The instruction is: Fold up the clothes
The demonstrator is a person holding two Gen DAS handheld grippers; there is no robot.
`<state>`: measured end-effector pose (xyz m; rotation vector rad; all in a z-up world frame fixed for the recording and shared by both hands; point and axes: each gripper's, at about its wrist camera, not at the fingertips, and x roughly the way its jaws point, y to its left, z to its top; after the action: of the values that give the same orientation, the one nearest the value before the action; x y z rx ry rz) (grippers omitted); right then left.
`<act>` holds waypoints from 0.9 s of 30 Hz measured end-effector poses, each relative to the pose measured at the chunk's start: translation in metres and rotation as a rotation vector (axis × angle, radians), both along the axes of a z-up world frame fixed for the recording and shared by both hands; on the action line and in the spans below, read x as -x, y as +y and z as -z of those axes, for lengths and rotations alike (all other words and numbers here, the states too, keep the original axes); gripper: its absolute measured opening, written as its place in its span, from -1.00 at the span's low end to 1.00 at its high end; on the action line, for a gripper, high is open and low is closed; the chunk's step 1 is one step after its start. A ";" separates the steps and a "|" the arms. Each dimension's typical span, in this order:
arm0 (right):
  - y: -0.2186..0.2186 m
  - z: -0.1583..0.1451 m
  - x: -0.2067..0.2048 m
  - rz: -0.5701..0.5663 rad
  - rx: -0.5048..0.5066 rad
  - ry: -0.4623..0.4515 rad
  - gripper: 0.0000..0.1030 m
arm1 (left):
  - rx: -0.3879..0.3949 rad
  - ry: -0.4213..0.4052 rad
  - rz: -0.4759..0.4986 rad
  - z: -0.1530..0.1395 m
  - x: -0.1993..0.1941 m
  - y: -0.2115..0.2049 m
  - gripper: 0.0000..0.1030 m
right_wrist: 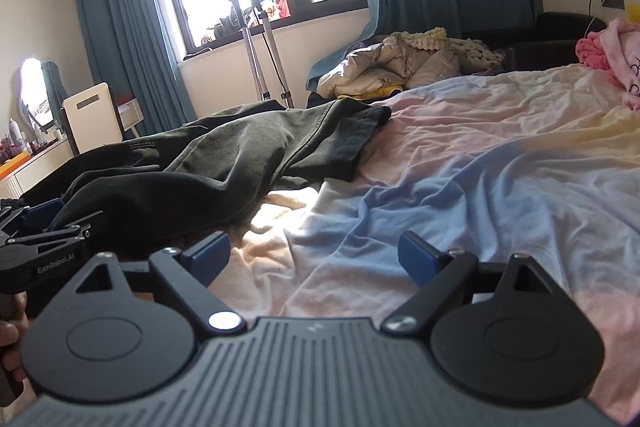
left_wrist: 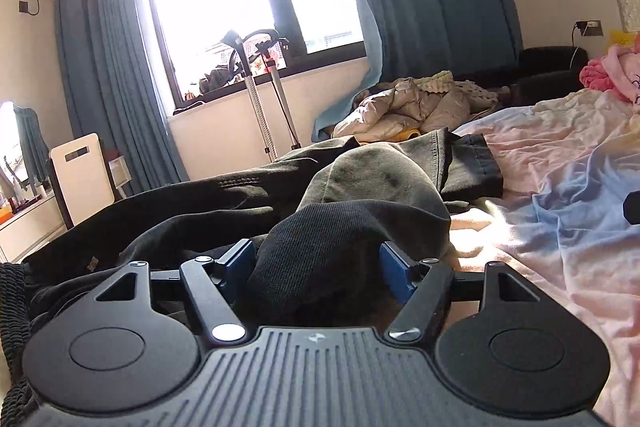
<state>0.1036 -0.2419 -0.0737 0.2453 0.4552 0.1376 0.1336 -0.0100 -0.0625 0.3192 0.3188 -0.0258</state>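
Dark grey-black trousers (left_wrist: 360,187) lie rumpled along the left side of the bed, legs pointing toward the window; they also show in the right wrist view (right_wrist: 224,163). My left gripper (left_wrist: 318,263) is open, its blue pads either side of a raised bunch of the dark cloth. My right gripper (right_wrist: 316,255) is open and empty, low over the pastel bedsheet (right_wrist: 480,167), to the right of the trousers. The left gripper (right_wrist: 44,227) shows at the left edge of the right wrist view, in the dark cloth.
A beige padded jacket (left_wrist: 412,107) is heaped at the far end of the bed. Pink clothes (left_wrist: 616,71) lie at the far right. A metal stand (left_wrist: 264,99), a white chair (left_wrist: 82,171) and a dresser (left_wrist: 28,223) stand left of the bed under the window.
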 end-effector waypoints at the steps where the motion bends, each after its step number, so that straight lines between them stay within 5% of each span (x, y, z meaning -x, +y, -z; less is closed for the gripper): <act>1: -0.001 0.001 -0.001 0.000 -0.002 0.003 0.78 | -0.031 0.004 -0.007 0.005 -0.011 -0.012 0.41; 5: -0.008 0.001 -0.003 0.017 -0.031 0.009 0.78 | -0.165 0.016 -0.067 0.025 -0.055 -0.048 0.66; 9: -0.016 0.002 -0.005 0.033 -0.058 0.015 0.78 | -0.272 0.009 -0.109 0.045 -0.097 -0.068 0.65; 11: -0.019 0.005 -0.007 0.035 -0.065 0.022 0.78 | -0.306 0.016 -0.120 0.052 -0.110 -0.073 0.49; 12: -0.019 0.007 -0.008 0.034 -0.065 0.025 0.78 | -0.305 0.028 -0.122 0.054 -0.114 -0.073 0.23; 15: -0.019 0.015 -0.014 0.031 -0.059 0.047 0.78 | -0.235 0.077 -0.090 0.050 -0.112 -0.065 -0.90; 20: -0.017 0.025 -0.021 0.027 -0.072 0.084 0.78 | -0.031 0.025 -0.028 0.006 -0.063 -0.040 -0.92; 27: -0.017 0.023 -0.013 0.015 -0.090 0.071 0.78 | 0.108 -0.004 0.010 -0.029 0.021 -0.008 -0.92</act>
<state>0.1162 -0.2589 -0.0964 0.3427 0.5178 0.1351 0.1121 -0.0180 -0.0339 0.2142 0.3110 -0.0525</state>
